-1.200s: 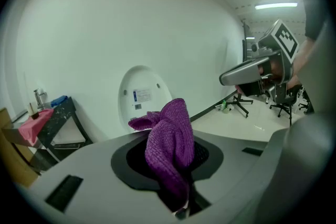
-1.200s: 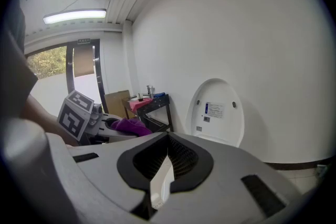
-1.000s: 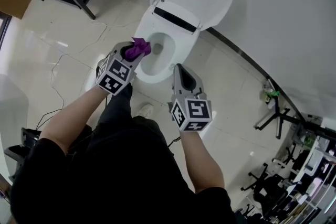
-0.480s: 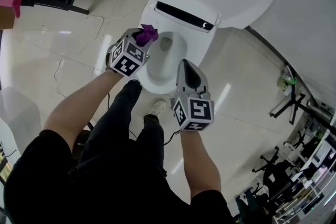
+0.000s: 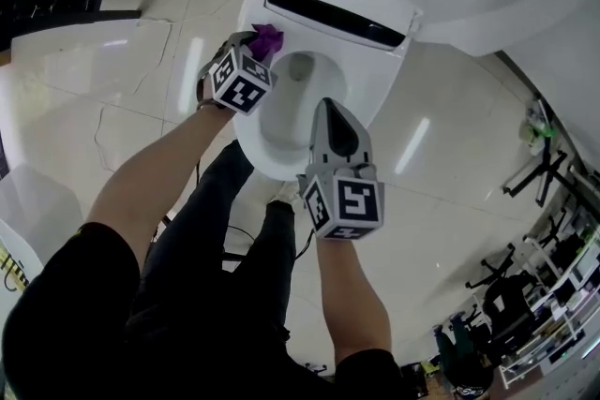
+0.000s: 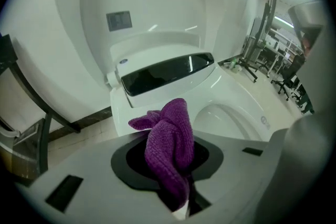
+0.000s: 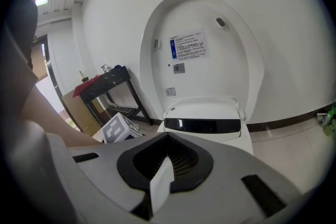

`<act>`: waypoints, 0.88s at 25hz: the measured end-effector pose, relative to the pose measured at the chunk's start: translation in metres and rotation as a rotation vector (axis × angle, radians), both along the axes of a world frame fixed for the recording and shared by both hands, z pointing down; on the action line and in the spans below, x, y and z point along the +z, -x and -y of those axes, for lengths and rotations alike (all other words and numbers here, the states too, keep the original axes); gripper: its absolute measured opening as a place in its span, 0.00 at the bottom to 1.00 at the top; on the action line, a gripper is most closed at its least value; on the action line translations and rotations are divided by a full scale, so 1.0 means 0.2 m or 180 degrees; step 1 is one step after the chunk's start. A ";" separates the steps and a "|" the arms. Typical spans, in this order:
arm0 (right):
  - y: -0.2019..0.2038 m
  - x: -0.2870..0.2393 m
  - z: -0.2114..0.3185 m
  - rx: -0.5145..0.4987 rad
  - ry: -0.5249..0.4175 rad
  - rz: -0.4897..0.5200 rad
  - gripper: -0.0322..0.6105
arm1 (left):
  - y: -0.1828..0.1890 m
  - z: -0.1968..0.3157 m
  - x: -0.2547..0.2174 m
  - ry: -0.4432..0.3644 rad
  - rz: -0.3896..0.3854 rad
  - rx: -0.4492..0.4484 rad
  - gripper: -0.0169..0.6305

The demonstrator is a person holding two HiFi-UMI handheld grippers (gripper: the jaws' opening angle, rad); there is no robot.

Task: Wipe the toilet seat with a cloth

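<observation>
Left gripper's (image 5: 257,48) fingers pinch a purple cloth (image 5: 268,38), toilet seat (image 5: 251,132) just beneath them; right gripper's (image 5: 325,111) fingers pressed together, empty. Wiping looks barely under way.

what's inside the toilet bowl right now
The toilet bowl looks bare white, with only its drain opening showing. The right gripper covers part of the near side, and the left gripper, shut on the purple cloth, covers the left edge.
</observation>
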State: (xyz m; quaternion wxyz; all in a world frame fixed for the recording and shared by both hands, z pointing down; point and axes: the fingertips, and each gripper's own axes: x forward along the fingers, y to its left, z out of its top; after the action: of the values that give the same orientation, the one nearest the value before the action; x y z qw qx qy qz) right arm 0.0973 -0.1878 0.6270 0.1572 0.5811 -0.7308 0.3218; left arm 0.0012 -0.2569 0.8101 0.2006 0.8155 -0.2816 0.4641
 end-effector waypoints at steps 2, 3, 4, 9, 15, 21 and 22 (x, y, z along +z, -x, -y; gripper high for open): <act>0.00 0.04 -0.01 0.0017 0.0000 0.0039 0.08 | 0.00 0.01 0.09 0.0016 0.0081 0.0014 0.18; 0.00 0.06 -0.01 0.0024 -0.0015 0.0061 0.08 | 0.00 0.02 0.12 0.0007 0.0114 0.0031 0.18; 0.00 0.07 -0.01 0.0032 -0.0028 0.0078 0.08 | -0.01 0.03 0.14 -0.0019 0.0144 0.0057 0.18; -0.01 0.11 0.00 0.0053 -0.0024 0.0088 0.08 | -0.05 0.05 0.17 -0.0175 0.0276 0.0228 0.18; 0.00 0.12 -0.01 0.0058 -0.0010 0.0119 0.08 | -0.08 0.04 0.17 -0.0271 0.0338 0.0335 0.18; -0.01 0.12 -0.04 0.0082 0.0025 0.0147 0.08 | -0.12 0.02 0.18 -0.0330 0.0343 0.0416 0.18; -0.01 0.12 -0.05 0.0084 0.0028 0.0146 0.08 | -0.13 0.02 0.18 -0.0334 0.0341 0.0424 0.18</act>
State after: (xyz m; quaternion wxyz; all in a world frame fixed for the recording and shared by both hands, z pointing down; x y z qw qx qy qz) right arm 0.0989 -0.1779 0.6517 0.1387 0.5825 -0.7250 0.3403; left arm 0.0267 -0.2608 0.8463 0.1110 0.8158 -0.2609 0.5040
